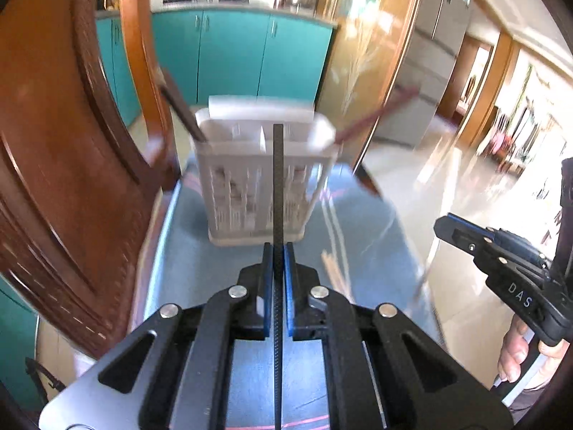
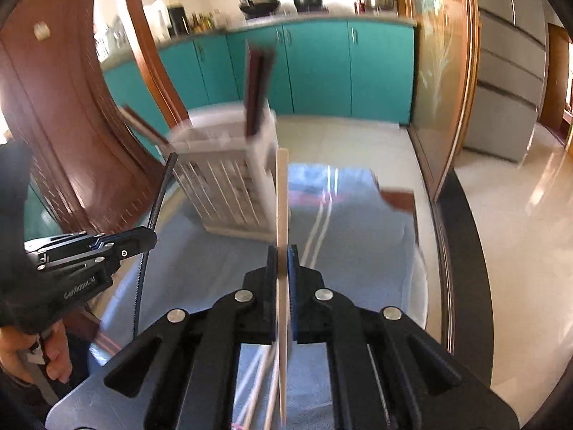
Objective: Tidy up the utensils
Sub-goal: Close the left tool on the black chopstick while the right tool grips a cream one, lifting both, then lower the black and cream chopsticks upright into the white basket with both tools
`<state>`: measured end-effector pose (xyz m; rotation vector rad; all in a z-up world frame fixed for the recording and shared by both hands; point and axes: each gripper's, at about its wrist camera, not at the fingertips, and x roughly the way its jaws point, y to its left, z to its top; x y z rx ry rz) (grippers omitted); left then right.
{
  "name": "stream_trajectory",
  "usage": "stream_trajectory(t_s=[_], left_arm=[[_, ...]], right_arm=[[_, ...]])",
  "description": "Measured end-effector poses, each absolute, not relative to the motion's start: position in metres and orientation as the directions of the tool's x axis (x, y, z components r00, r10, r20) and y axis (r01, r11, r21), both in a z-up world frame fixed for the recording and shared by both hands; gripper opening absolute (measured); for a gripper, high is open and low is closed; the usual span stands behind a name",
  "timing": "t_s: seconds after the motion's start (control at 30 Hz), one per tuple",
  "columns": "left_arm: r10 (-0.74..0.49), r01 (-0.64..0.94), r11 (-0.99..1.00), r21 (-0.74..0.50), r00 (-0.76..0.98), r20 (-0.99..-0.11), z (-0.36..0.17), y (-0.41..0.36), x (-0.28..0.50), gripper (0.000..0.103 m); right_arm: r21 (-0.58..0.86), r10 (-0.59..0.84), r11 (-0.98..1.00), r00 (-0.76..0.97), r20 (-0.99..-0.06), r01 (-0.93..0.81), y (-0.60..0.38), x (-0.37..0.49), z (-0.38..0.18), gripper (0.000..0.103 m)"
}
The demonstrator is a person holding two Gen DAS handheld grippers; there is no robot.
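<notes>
White slats marked the caddy (image 1: pixel 256 175), standing ahead of both claws on the blue mat (image 1: pixel 358 236). Left claw (image 1: pixel 278 258) pinched a black chopstick (image 1: pixel 278 186), upright, its tip level with the caddy rim. Right claw (image 2: pixel 283 261) pinched a pale chopstick (image 2: pixel 282 197), also upright, with the caddy ahead and to its left. Left looked nearer. Dark sticks (image 2: pixel 258 89) already crowded two compartments; the middle seemed open.

A glass-topped table (image 1: pixel 157 251) carries a blue cloth (image 2: pixel 351 251), with a white utensil caddy (image 1: pixel 258 193) standing on it.
</notes>
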<state>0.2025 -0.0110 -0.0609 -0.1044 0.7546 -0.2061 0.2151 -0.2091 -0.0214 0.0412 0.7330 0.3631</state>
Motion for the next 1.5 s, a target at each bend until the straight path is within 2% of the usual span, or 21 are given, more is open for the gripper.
stream_trajectory(t_s=[0.1, 0.33, 0.5, 0.6, 0.7, 0.83, 0.93, 1.1, 1.27, 1.5], left_arm=[[-0.248, 0.169, 0.968, -0.187, 0.759, -0.601, -0.022, -0.002, 0.194, 0.006], [-0.217, 0.163, 0.974, -0.157, 0.867, -0.448, 0.063, 0.006, 0.205, 0.006], [-0.170, 0.093, 0.966, -0.240, 0.931, -0.323, 0.088, 0.021, 0.237, 0.007], [-0.120, 0.054, 0.957, -0.284, 0.969, -0.217, 0.083, 0.033, 0.255, 0.007], [-0.083, 0.034, 0.963, -0.269, 0.981, -0.176, 0.065, 0.030, 0.272, 0.007], [-0.080, 0.040, 0.983, -0.181, 0.972, -0.222, 0.034, 0.015, 0.292, 0.007], [-0.080, 0.040, 0.987, -0.158, 0.964, -0.255, 0.010, 0.013, 0.306, 0.007], [-0.046, 0.021, 0.995, -0.094, 0.963, -0.265, -0.010, 0.004, 0.315, 0.007], [-0.065, 0.034, 0.993, -0.117, 0.961, -0.268, -0.005, 0.001, 0.318, 0.007], [-0.107, 0.073, 0.979, -0.189, 0.977, -0.182, 0.028, 0.009, 0.299, 0.007]], right_arm=[[0.175, 0.376, 0.924, 0.730, -0.570, -0.339, -0.213, 0.209, 0.015, 0.006], [0.197, 0.470, 0.883, 0.799, -0.375, -0.427, -0.208, 0.215, 0.098, 0.006], [0.167, 0.434, 0.900, 0.864, -0.254, -0.402, -0.197, 0.230, 0.136, 0.006], [0.162, 0.408, 0.912, 0.876, -0.256, -0.377, -0.185, 0.247, 0.134, 0.006], [0.131, 0.377, 0.926, 0.881, -0.287, -0.354, -0.170, 0.264, 0.116, 0.006], [0.116, 0.369, 0.929, 0.862, -0.346, -0.352, -0.151, 0.282, 0.083, 0.006], [0.123, 0.369, 0.929, 0.844, -0.391, -0.349, -0.146, 0.289, 0.061, 0.006], [0.121, 0.378, 0.925, 0.835, -0.400, -0.360, -0.142, 0.286, 0.043, 0.006], [0.133, 0.373, 0.927, 0.823, -0.429, -0.351, -0.145, 0.289, 0.029, 0.006], [0.141, 0.360, 0.932, 0.822, -0.441, -0.333, -0.149, 0.293, 0.023, 0.006]])
